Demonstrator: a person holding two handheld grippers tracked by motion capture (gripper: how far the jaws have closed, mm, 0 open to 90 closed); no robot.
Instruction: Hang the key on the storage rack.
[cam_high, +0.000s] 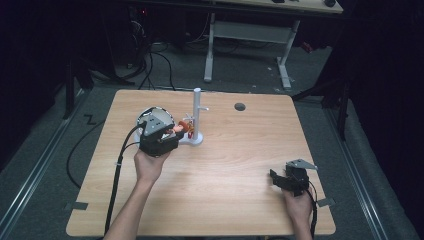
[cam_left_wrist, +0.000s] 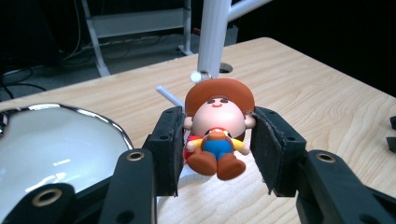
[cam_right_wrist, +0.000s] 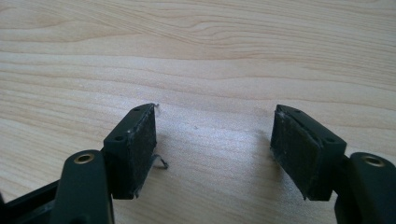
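A small cowboy figure (cam_left_wrist: 217, 130) with a brown hat, red shirt and blue trousers sits between the pads of my left gripper (cam_left_wrist: 215, 140), which is shut on the sides of its head. From above, the figure (cam_high: 183, 128) is just over the table beside the round base of a white post stand (cam_high: 196, 117). The stand's post (cam_left_wrist: 214, 37) rises right behind the figure. My right gripper (cam_high: 275, 178) rests low at the table's right front. In its own view the right gripper (cam_right_wrist: 214, 140) stands open over bare wood, with nothing between the pads.
A white bowl with a shiny rim (cam_left_wrist: 51, 140) lies close to the left of the left gripper, and it shows from above (cam_high: 156, 115) behind the hand. A dark round hole (cam_high: 240, 106) is in the tabletop at the back. Cables trail off the left edge.
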